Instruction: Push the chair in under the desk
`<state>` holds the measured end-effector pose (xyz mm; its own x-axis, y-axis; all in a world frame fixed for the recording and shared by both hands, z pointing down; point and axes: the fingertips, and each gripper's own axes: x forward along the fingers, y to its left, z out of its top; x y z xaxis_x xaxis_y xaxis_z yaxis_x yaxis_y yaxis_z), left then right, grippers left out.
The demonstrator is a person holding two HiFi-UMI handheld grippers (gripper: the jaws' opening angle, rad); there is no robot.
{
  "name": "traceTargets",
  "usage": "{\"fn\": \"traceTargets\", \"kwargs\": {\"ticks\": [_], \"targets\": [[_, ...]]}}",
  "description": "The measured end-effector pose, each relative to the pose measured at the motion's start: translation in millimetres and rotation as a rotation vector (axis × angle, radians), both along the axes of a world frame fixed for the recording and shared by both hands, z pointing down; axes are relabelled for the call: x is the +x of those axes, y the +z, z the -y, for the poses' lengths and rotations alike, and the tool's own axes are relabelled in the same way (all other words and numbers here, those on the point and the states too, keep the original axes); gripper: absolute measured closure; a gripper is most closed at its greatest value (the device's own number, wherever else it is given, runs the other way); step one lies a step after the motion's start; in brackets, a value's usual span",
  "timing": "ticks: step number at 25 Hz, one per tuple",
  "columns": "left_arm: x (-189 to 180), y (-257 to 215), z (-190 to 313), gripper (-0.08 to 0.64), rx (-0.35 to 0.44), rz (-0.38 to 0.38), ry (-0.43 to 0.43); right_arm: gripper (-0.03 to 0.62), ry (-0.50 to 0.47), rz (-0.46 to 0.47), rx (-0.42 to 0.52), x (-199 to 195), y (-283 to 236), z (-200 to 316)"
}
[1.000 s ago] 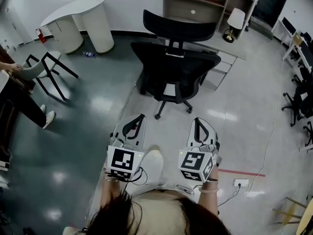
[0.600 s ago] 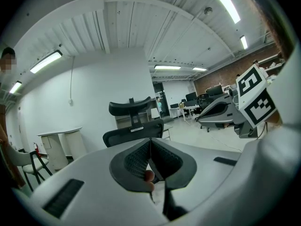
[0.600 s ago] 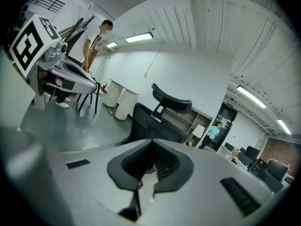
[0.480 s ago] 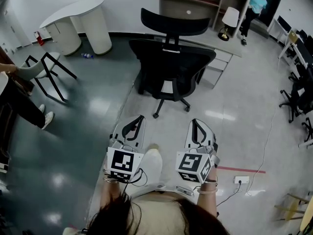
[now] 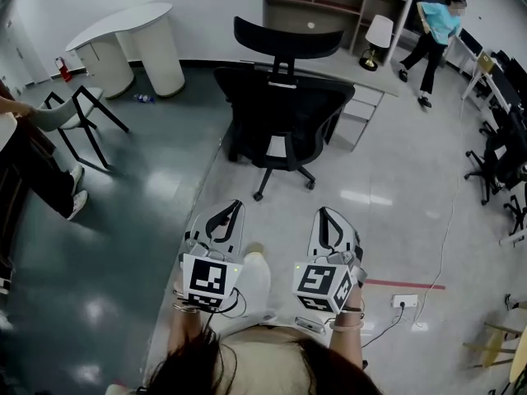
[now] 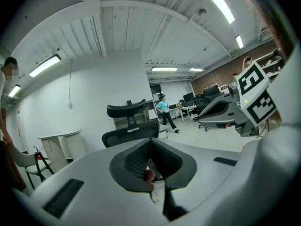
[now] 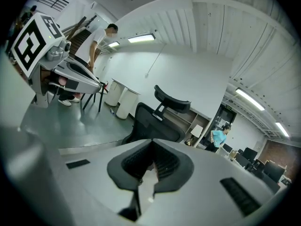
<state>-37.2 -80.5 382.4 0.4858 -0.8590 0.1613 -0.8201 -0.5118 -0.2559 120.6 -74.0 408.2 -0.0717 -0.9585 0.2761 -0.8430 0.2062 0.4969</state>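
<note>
Left gripper [image 5: 234, 206] & right gripper [image 5: 324, 213]: both clenched, nothing btwn jaws, well short of chair [image 5: 284, 113]. Chair stands back-on to the grippers, just in front of desk [image 5: 364, 78]. Risk: an off-centre push may spin it or veer its casters [image 5: 258, 196], jamming chair vs. desk edge.

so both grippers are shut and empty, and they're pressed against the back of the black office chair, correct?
Not pressed against it. In the head view the left gripper and the right gripper are short of the chair, with bare floor between them and its base. Shut and empty is right: each gripper view shows its jaws together with nothing held.
</note>
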Motion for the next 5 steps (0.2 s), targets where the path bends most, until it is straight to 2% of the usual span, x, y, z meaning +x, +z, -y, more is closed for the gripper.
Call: {"fn": "traceTargets", "kwargs": {"ticks": [5], "targets": [[1.0,-7.3,-7.8,0.545,0.031,-0.007,-0.011,0.569,-0.004,-0.006,0.000,1.2,-1.0,-8.9]]}}
